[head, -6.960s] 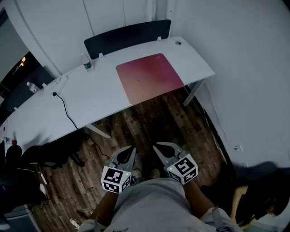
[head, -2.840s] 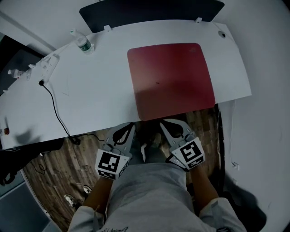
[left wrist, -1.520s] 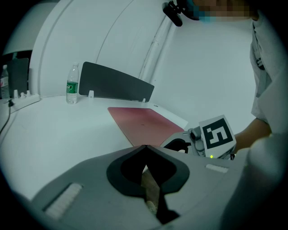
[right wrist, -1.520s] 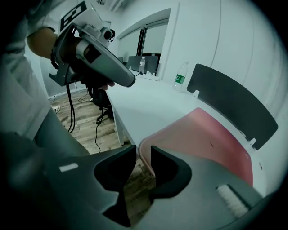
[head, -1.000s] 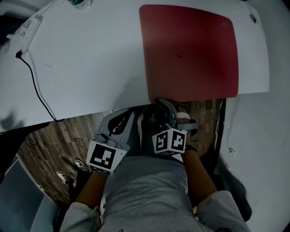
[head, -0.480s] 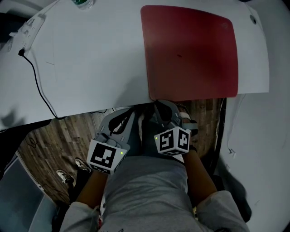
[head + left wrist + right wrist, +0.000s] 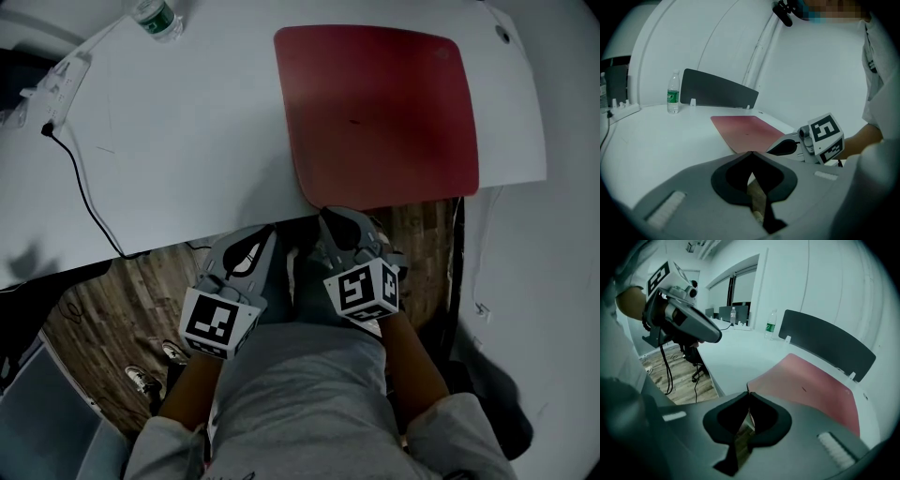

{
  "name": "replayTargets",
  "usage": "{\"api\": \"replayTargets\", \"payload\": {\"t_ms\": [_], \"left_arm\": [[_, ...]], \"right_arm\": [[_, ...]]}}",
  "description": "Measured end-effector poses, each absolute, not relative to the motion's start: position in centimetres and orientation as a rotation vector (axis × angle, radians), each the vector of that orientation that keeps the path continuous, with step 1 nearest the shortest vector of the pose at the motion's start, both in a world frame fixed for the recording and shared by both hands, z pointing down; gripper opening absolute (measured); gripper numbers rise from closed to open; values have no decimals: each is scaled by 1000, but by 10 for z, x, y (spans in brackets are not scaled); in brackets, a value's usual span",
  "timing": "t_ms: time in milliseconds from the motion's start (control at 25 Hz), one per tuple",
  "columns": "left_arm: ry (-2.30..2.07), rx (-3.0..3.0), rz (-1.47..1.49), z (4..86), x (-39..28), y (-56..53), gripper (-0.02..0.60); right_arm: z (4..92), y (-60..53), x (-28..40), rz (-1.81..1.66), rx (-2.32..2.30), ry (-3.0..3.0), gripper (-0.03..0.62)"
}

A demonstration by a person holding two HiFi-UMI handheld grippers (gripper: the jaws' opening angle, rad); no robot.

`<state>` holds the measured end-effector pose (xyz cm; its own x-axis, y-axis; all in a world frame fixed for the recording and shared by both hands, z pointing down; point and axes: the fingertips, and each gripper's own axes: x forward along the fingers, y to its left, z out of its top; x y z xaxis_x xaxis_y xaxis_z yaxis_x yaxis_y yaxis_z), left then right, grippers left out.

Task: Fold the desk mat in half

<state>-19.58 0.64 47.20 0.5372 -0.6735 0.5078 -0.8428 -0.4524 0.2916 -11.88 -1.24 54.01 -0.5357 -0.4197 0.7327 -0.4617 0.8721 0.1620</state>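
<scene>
The red desk mat (image 7: pixel 380 112) lies flat on the right part of the white desk (image 7: pixel 187 141). My right gripper (image 7: pixel 325 214) is at the mat's near left corner, at the desk's front edge. Its jaws are closing, and in the right gripper view the mat's corner edge (image 7: pixel 749 401) runs between the fingertips, pinched there. My left gripper (image 7: pixel 265 232) hangs just below the desk's front edge, left of the right one. Its jaws meet with nothing between them (image 7: pixel 751 153). From the left gripper view the mat (image 7: pixel 745 131) appears beyond the right gripper (image 7: pixel 771 151).
A plastic bottle (image 7: pixel 155 17) stands at the desk's far side. A black cable (image 7: pixel 80 187) runs from a power strip (image 7: pixel 56 80) over the front edge. A dark panel (image 7: pixel 717 93) lines the far edge behind the mat. Wooden floor (image 7: pixel 103 309) lies below.
The right gripper's jaws have come together on the mat's near left corner. The left gripper has stayed below the desk edge. The head view has shifted slightly.
</scene>
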Motion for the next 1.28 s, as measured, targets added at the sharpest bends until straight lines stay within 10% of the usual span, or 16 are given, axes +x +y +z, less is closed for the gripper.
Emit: {"api": "replayTargets", "payload": {"t_ms": [1280], "left_arm": [[-1163,2444,399,404,-117,-34,19]], "right_arm": [[449,-49,-41,186,946,-2347,17]]}}
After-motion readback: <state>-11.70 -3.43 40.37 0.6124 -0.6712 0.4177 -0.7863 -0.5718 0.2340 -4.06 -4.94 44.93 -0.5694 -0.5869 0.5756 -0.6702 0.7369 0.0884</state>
